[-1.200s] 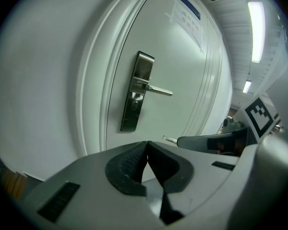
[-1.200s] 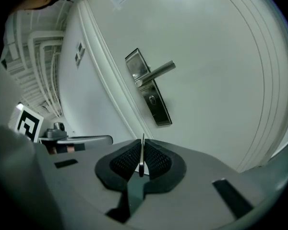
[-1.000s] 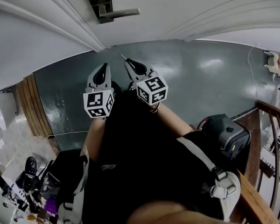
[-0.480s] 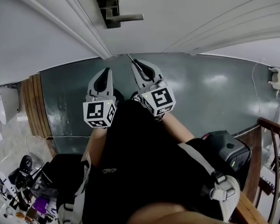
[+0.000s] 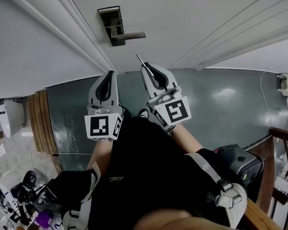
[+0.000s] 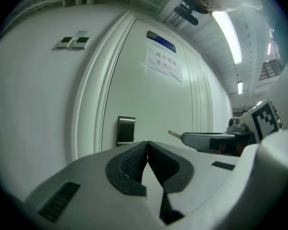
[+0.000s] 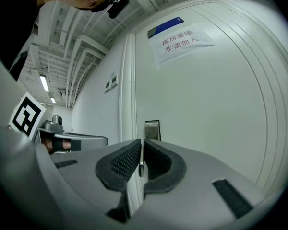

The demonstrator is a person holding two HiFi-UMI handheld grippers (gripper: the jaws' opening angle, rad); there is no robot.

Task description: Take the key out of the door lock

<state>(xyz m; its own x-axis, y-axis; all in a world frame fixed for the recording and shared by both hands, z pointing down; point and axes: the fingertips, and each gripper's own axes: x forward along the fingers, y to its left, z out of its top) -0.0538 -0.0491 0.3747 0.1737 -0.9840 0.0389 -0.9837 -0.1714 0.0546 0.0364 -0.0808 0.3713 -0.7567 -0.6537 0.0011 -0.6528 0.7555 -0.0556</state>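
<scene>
Below the door lock (image 5: 116, 26) and apart from it: right gripper (image 5: 145, 68) pinching the key (image 5: 139, 60); left gripper (image 5: 109, 74) alongside, fingers pressed together on nothing.

Head view steeply down, both gripper views level and near the white door (image 5: 192, 23), all sharing its lock plate (image 5: 110, 19).

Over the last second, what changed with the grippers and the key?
Both the left gripper and right gripper rose toward the door handle. Nothing was grabbed or released: the right one stays shut on the key, the left stays shut and empty.
</scene>
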